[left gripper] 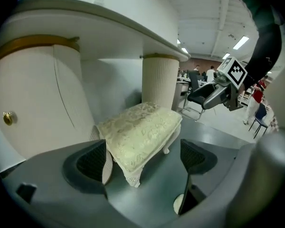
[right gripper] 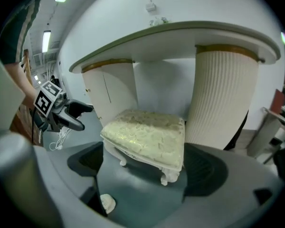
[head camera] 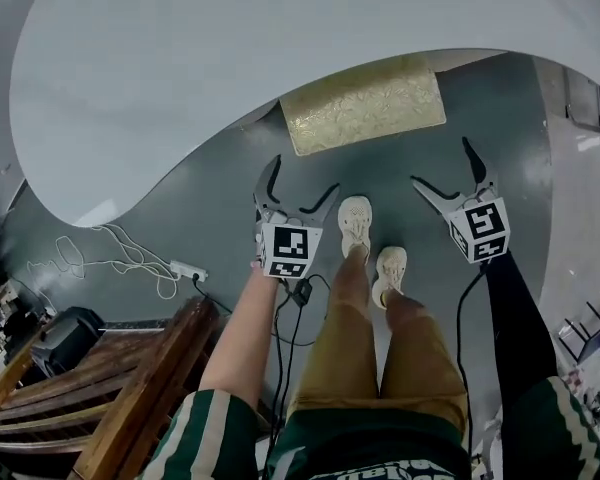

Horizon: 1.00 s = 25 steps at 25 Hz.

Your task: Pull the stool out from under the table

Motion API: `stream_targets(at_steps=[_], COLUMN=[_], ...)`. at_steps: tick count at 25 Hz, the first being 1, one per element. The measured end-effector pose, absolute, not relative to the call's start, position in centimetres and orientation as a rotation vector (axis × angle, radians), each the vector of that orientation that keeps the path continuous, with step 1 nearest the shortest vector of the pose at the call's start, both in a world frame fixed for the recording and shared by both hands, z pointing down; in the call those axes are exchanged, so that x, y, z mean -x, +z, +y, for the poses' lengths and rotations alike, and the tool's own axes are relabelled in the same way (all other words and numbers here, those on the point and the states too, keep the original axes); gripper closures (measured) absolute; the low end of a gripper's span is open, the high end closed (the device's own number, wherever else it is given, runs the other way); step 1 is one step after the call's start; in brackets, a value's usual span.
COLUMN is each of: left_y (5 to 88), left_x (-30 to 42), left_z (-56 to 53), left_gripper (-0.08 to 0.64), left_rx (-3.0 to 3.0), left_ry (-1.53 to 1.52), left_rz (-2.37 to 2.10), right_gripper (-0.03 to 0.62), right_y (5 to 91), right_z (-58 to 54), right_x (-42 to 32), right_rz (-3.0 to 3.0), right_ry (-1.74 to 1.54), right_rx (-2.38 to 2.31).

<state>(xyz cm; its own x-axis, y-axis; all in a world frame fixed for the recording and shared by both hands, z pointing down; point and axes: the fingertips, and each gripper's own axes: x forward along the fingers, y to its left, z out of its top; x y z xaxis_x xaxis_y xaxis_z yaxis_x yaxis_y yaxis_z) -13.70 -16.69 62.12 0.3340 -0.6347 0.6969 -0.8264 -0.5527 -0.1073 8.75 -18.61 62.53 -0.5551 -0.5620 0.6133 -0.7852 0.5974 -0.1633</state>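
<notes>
I hold my left hand-held gripper (head camera: 302,180) and right hand-held gripper (head camera: 442,164) wide and empty, near the cushioned stool (head camera: 364,103) standing partly under the white surface (head camera: 230,58).

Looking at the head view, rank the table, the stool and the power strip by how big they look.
1. table, by far the largest, and nearest the camera
2. stool
3. power strip, clearly the smallest
</notes>
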Motion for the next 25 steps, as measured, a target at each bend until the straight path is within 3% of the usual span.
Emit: stream_targets(at_steps=[11,25], left_y=[71.5,77.2], left_x=[16.1,18.1], left_z=[-17.7,-20.9], left_gripper=[0.064,0.064], left_rx=[-2.286,-2.137], left_ry=[1.095,1.007], left_rz=[-1.337,-1.395], right_gripper=[0.052,0.043], right_y=[72.9,78.2], right_z=[-20.3,-24.2], right_x=[-9.5,-10.4], right_rz=[-2.277,-2.245], right_ry=[0.566,0.6], right_rx=[-1.07,-1.114])
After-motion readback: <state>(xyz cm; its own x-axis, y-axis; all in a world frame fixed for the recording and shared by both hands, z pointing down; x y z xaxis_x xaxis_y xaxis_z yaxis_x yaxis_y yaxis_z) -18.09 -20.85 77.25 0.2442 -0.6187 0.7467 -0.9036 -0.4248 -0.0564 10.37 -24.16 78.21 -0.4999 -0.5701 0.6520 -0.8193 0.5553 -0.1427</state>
